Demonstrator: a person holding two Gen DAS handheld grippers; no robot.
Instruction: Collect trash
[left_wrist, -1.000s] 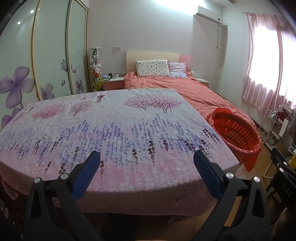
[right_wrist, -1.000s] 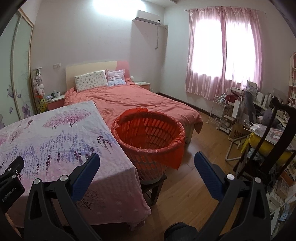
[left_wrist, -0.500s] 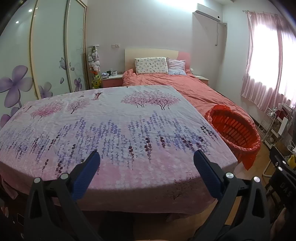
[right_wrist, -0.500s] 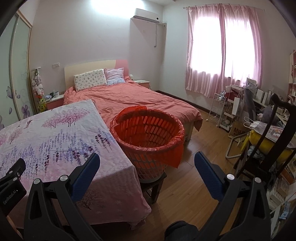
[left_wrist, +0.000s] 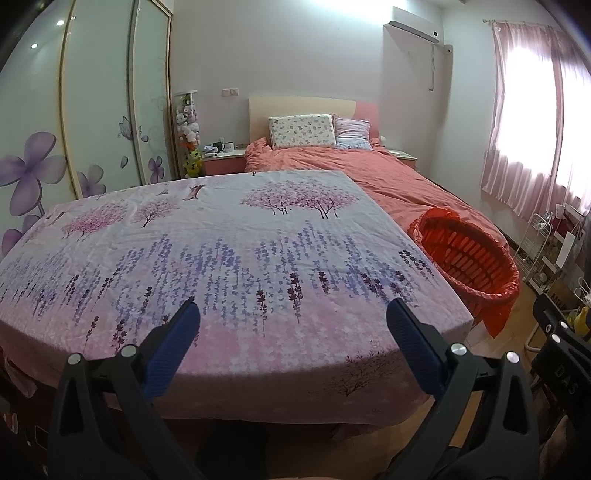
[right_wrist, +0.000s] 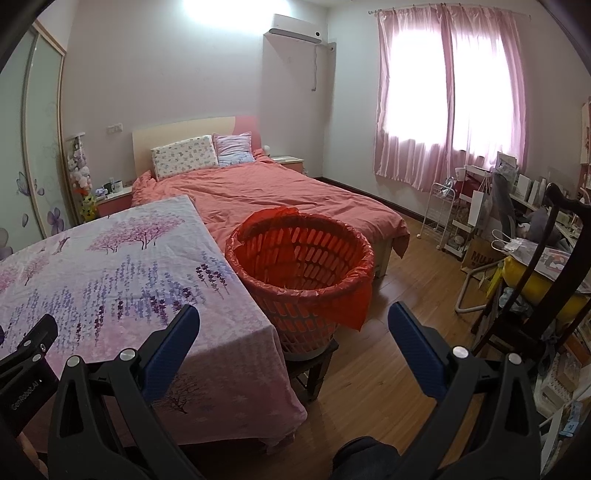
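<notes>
Lining slatted round basket (right_wrist: 299, 266), crinkled red bag, beside floral cloth (right_wrist: 110, 266)

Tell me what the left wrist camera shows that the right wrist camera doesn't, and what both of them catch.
Only the left wrist view takes in the whole flowered cloth and the full wardrobe doors. Only the right wrist view shows the wooden floor, the stool under the basket and the cluttered desk corner. Both show the red-lined basket, the bed, pink curtains, and wide-open, empty jaws on the left gripper and the right gripper.
</notes>
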